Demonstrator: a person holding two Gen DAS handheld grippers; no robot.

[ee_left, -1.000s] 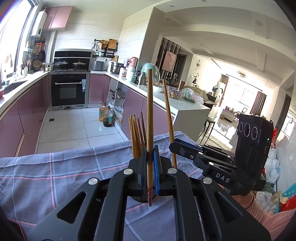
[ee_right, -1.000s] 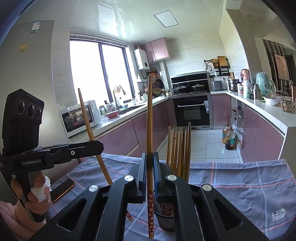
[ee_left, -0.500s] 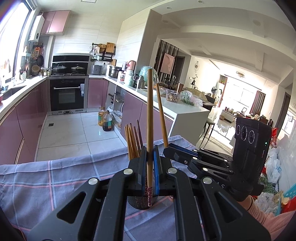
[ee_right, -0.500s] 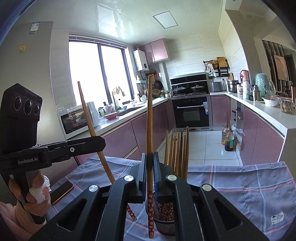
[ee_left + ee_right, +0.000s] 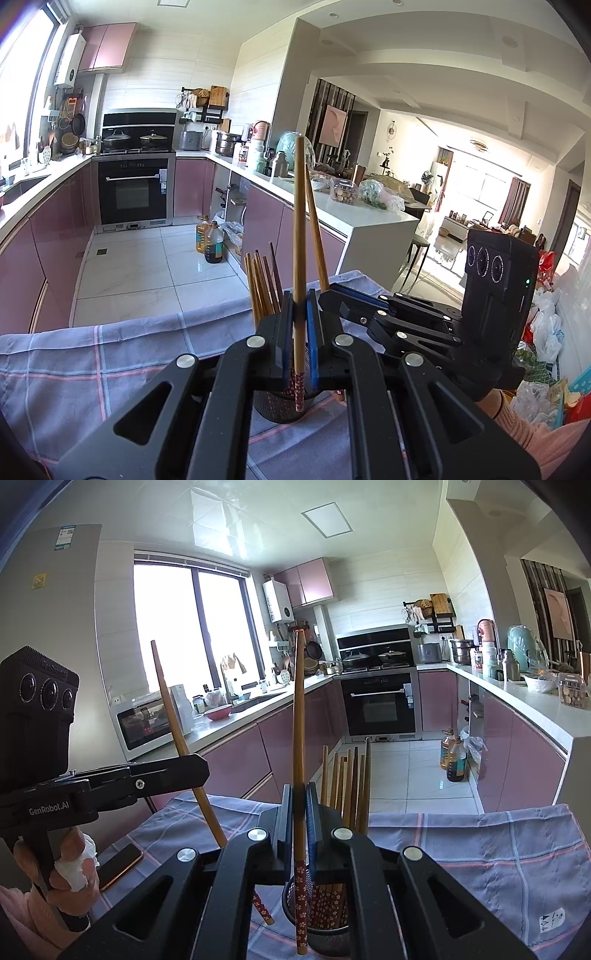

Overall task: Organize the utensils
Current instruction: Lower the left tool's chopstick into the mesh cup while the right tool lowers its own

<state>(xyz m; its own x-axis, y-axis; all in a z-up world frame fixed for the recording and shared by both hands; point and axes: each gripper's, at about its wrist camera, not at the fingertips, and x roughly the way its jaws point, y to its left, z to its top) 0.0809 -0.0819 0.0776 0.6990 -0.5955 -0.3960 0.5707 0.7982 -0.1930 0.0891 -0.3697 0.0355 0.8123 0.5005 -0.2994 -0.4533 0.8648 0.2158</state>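
My left gripper (image 5: 299, 306) is shut on a wooden chopstick (image 5: 298, 221), held upright with its red flowered end down. That end hangs just beside a black mesh holder (image 5: 277, 408) with several chopsticks (image 5: 262, 284) standing in it. My right gripper (image 5: 299, 801) is shut on a second upright chopstick (image 5: 298, 720), whose flowered end hangs at the near rim of the holder (image 5: 328, 938). In the right wrist view the left gripper (image 5: 201, 766) comes in from the left with its chopstick (image 5: 173, 716) tilted. The right gripper (image 5: 328, 291) sits close on the right in the left wrist view.
A blue-grey checked cloth (image 5: 480, 849) covers the table under the holder. A phone (image 5: 118, 860) lies on it at the left, near the hand holding the left gripper. Kitchen counters, an oven (image 5: 380, 705) and oil bottles (image 5: 210, 243) on the floor stand beyond the table's far edge.
In the left wrist view the holder and the right gripper have drifted closer to my left gripper. Both grips on the chopsticks are unchanged.
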